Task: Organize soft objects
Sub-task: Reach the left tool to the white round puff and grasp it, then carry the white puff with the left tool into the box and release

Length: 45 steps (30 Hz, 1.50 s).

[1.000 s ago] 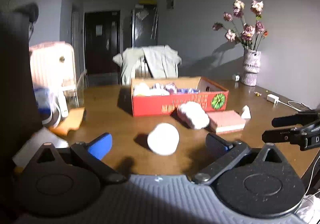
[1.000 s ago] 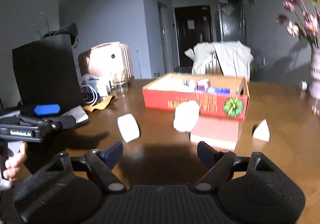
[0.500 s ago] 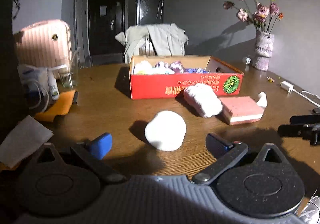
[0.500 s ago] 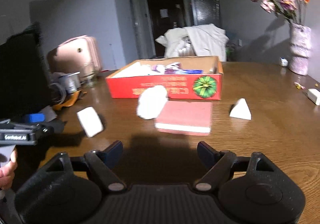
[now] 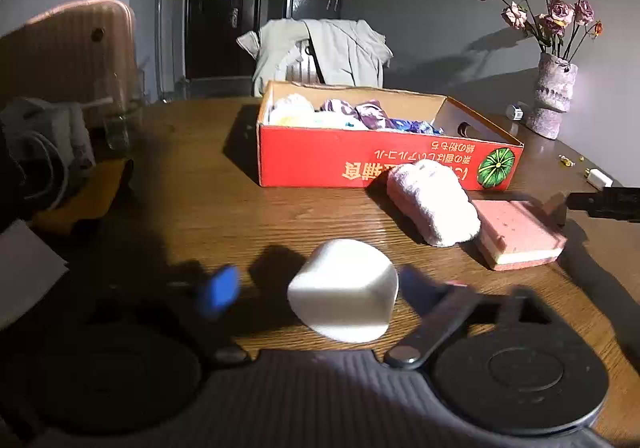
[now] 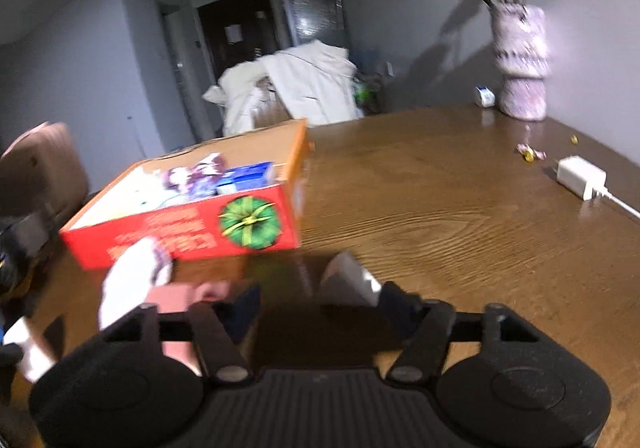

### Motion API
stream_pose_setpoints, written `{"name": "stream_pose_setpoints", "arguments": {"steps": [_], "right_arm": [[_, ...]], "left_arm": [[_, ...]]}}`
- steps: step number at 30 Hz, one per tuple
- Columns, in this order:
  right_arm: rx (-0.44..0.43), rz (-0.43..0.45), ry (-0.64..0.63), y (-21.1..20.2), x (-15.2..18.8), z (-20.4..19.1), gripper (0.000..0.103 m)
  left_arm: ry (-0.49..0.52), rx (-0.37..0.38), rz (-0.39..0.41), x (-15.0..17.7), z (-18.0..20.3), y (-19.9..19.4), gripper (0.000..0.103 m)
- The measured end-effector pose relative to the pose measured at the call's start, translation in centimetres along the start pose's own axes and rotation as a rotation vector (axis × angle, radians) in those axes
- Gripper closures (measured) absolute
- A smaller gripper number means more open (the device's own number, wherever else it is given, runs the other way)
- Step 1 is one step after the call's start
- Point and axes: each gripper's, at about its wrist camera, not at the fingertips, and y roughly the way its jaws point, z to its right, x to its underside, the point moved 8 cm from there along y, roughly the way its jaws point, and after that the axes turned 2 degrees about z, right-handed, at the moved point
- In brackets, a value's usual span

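Four loose soft items on wooden table (image 5: 200,183): white foam block (image 5: 344,302), rolled white towel (image 5: 434,201), pink sponge (image 5: 518,234), small white wedge (image 6: 348,280). One red cardboard box (image 5: 360,163) behind, holding several soft pieces. Left gripper (image 5: 320,294) spread wide, block between fingers, contact unclear. Right gripper (image 6: 320,306) spread apart, wedge between fingertips, not clamped.

A vase (image 5: 552,99) of dried flowers (image 5: 548,3) stands at the table's (image 5: 192,175) far corner; a white charger (image 6: 580,175) lies nearby. Suitcase (image 5: 68,55) and draped jacket (image 5: 320,51) sit behind.
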Motion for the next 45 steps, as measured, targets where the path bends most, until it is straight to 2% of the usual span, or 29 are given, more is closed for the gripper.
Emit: {"name": "stream_pose_setpoints", "arguments": {"steps": [1, 2, 3, 8, 15, 24, 33, 36, 40, 42, 45], "right_arm": [[0.002, -0.007, 0.010, 0.6, 0.0, 0.3, 0.047], [-0.003, -0.016, 0.021, 1.2, 0.0, 0.5, 0.052], [-0.011, -0.020, 0.032, 1.6, 0.0, 0.6, 0.060], [-0.012, -0.034, 0.035, 2.6, 0.2, 0.7, 0.083], [-0.039, -0.007, 0.053, 1.5, 0.2, 0.5, 0.087], [-0.144, 0.077, 0.008, -5.7, 0.5, -3.0, 0.087], [-0.180, 0.091, -0.004, -7.2, 0.1, -4.1, 0.087], [-0.225, 0.100, -0.016, -7.3, -1.1, -5.1, 0.087], [-0.287, 0.102, -0.078, -5.7, -5.0, -6.8, 0.087], [-0.302, 0.094, -0.097, -3.5, -7.5, -7.6, 0.087], [-0.312, 0.055, -0.115, 1.2, -11.2, -8.6, 0.086]], "left_arm": [[-0.008, 0.019, -0.007, 0.0, 0.0, 0.2, 0.042], [-0.017, 0.032, -0.016, 0.1, 0.1, 0.4, 0.045], [-0.020, 0.035, -0.014, 0.1, 0.2, 0.5, 0.046], [-0.012, 0.037, -0.003, 0.1, 0.3, 0.4, 0.047], [-0.025, 0.037, 0.014, -0.3, 0.2, -0.9, 0.047], [0.013, 0.070, 0.130, -2.5, 1.8, -5.7, 0.047], [0.016, 0.095, 0.149, -3.6, 2.6, -5.8, 0.047], [0.021, 0.123, 0.159, -5.4, 3.0, -4.6, 0.046], [0.029, 0.180, 0.153, -9.8, 4.1, -1.1, 0.046], [0.018, 0.205, 0.134, -12.5, 4.7, 1.7, 0.046], [-0.017, 0.237, 0.051, -16.1, 5.4, 7.6, 0.046]]}}
